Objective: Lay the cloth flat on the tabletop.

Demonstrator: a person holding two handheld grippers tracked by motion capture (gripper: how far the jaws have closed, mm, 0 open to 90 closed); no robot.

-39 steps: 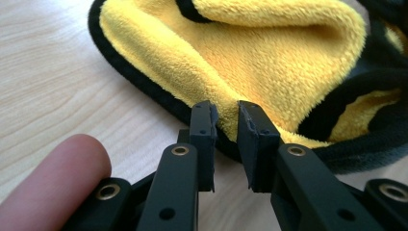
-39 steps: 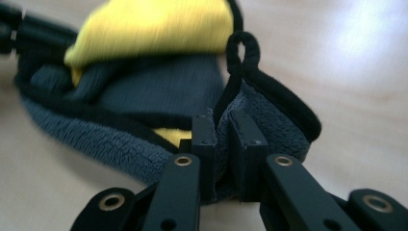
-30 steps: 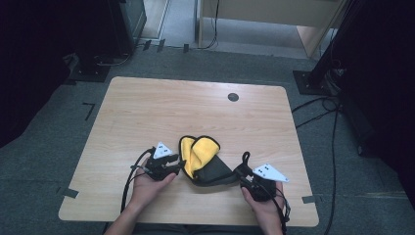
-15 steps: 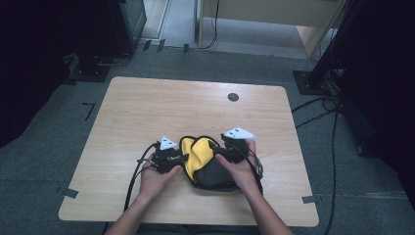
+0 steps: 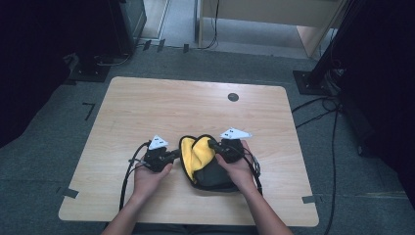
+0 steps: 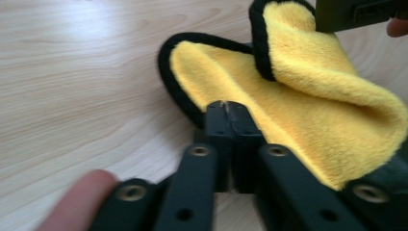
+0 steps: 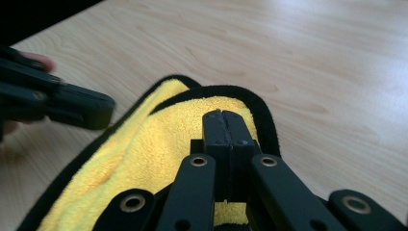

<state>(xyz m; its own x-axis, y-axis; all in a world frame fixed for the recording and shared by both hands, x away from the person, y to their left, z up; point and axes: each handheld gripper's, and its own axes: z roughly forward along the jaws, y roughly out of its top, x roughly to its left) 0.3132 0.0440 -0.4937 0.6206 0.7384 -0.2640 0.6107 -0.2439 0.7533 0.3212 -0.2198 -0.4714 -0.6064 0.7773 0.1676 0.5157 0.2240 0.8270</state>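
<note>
Tools (image 5: 177,155) (image 5: 211,144) pinch folded yellow, black-edged cloth (image 5: 195,152).

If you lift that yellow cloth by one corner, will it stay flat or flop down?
The yellow cloth will probably flop: it already lies folded and curled over itself. Its fluffy pile suggests it is light and not slippery. It shouldn't roll or break.

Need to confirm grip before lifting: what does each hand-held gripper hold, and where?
Both pinch the yellow cloth at its black-trimmed edge: the left hand-held gripper on the near-left border, the right hand-held gripper on the folded-over flap.
</note>
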